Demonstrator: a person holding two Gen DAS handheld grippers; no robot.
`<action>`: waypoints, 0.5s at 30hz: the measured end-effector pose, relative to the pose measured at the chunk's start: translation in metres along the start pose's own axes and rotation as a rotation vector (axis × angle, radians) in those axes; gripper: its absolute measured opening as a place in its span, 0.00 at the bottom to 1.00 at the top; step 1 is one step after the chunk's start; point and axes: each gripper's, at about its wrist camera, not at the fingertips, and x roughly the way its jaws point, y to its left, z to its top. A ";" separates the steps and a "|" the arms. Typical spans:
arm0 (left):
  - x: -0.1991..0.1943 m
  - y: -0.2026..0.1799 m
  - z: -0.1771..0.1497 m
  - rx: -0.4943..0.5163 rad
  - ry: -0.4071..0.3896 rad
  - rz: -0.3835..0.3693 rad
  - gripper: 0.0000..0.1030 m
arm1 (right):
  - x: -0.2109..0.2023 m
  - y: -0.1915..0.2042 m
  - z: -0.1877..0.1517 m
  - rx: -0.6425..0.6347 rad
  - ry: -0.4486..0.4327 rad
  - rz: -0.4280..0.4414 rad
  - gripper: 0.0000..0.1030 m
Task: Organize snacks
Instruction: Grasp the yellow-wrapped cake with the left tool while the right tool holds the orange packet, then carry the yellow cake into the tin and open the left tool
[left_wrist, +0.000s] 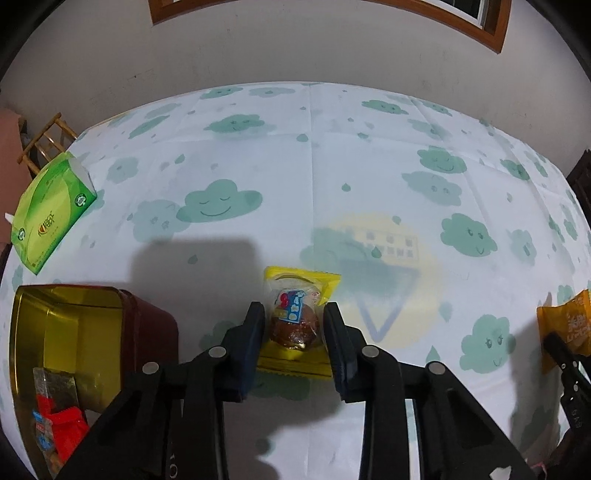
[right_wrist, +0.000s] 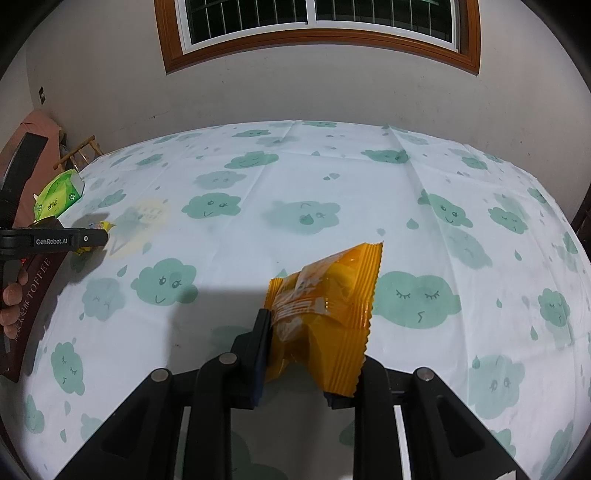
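A yellow snack packet (left_wrist: 301, 284) with a round brown pastry inside lies flat on the cloud-print tablecloth (left_wrist: 332, 166). My left gripper (left_wrist: 293, 308) reaches down over it, one pad against each side of the pastry. Just to its left stands an open maroon toffee tin (left_wrist: 147, 325) with a gold inside, holding red snack packets (left_wrist: 59, 424). My right gripper (right_wrist: 314, 343) is shut on an orange snack packet (right_wrist: 332, 295), which sticks up from the jaws above the cloth. Its right fingertip is hidden behind the wrapper. In the right wrist view the left gripper (right_wrist: 92, 238) and the tin (right_wrist: 33, 291) appear at the far left.
A green tissue box (left_wrist: 51, 206) lies at the table's far left corner, with a wooden rack (left_wrist: 48, 140) behind it. A hand (right_wrist: 13, 295) shows at the left edge by the tin. The wall and a window frame (right_wrist: 317, 33) back the table.
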 end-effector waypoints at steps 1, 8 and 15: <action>-0.001 0.000 0.000 0.001 -0.001 -0.002 0.26 | 0.000 0.000 0.000 0.000 0.000 0.000 0.23; -0.023 -0.005 -0.008 0.015 -0.022 -0.013 0.24 | 0.001 0.001 0.000 -0.008 0.001 -0.010 0.23; -0.054 -0.009 -0.025 0.020 -0.036 -0.038 0.24 | 0.001 0.003 0.000 -0.016 0.002 -0.021 0.23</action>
